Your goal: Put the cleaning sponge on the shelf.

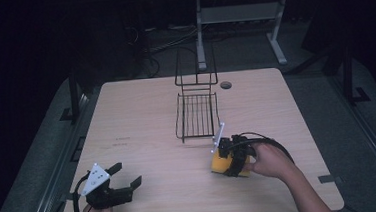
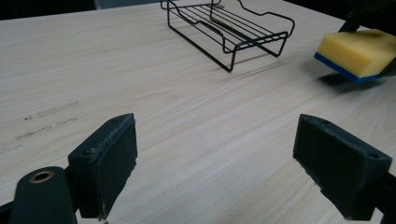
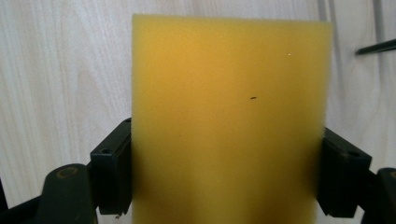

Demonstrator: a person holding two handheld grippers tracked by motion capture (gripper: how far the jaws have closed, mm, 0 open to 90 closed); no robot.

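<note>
A yellow sponge (image 1: 221, 164) with a blue underside sits in my right gripper (image 1: 228, 159), just above the table at the right front. In the right gripper view the sponge (image 3: 229, 121) is clamped between both black jaws, so my right gripper (image 3: 227, 177) is shut on it. From the left gripper view the same sponge (image 2: 357, 51) hangs slightly above the wood, casting a shadow. My left gripper (image 1: 125, 176) rests near the front left edge, open with nothing between its pads (image 2: 108, 161). A black wire rack (image 1: 196, 115) stands at the table's middle.
The wire rack (image 2: 233, 25) has a tall back frame (image 1: 195, 68) at its far end. A round cable hole (image 1: 225, 85) lies to the rack's right. Faint pencil marks (image 1: 122, 141) show on the light wood table (image 1: 141, 104). Dark floor and a desk frame lie beyond.
</note>
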